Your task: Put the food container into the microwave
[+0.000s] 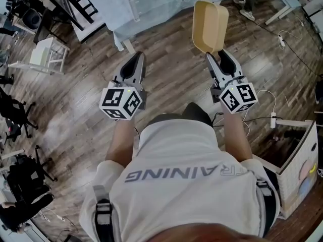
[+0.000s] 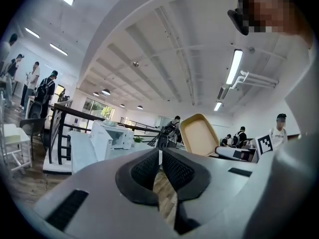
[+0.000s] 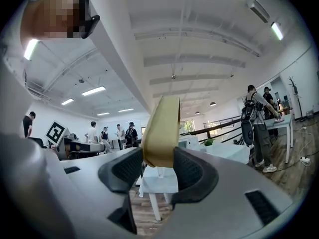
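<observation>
At top centre, the right gripper (image 1: 214,55) has its fingers clamped on the tan food container (image 1: 209,23), while the left gripper (image 1: 135,60) has its fingers together, empty.

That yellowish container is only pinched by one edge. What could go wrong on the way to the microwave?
1. The right tool grips the container by one wall only, with the container standing on edge, so it could swing or slip out.
2. The left tool is shut and empty, so nothing backs up that grip.
3. A power strip with its cable lies on the floor beside the person, a possible trip hazard on the way to the microwave.
</observation>
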{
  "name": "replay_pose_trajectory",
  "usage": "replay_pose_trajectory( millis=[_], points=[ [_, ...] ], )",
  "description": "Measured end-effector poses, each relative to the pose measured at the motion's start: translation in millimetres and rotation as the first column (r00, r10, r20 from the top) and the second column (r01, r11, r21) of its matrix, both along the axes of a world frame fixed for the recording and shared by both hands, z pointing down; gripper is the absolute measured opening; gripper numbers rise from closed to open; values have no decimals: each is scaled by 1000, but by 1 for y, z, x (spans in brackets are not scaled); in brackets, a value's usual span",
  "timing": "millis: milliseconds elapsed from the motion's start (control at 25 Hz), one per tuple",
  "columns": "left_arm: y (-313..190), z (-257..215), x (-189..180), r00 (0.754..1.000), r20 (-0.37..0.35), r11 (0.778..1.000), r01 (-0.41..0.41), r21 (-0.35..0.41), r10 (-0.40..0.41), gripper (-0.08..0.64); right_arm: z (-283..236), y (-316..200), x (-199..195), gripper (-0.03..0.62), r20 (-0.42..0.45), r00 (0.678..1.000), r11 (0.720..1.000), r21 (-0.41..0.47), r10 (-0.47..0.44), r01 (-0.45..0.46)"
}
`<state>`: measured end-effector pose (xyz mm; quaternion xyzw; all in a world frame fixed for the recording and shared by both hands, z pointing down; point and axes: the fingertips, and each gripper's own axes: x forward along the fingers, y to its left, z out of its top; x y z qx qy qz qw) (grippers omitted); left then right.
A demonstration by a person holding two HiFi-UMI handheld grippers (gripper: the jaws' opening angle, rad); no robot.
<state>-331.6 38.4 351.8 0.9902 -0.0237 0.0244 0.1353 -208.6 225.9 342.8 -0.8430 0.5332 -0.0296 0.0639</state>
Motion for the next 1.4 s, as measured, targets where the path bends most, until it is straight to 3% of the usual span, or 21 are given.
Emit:
replay_pose_trajectory(
  millis=[320,600,960,1400],
  points=[
    [-30,15,38,999,26,999,43,-25,-42,49,9,-32,46,215,20,999,999,3,-40,40],
    [-46,15,116,995,38,996,92,-6,-91,49,3,-57,129,215,-1,995,994,46,-104,103],
    [-49,11,228,986,52,987,158,8,-158,49,12,-71,253,215,45,983,984,51,-176,173],
    [-45,23,315,966,68,968,250,21,-251,49,23,-78,353,215,42,962,962,54,-269,267]
  ],
)
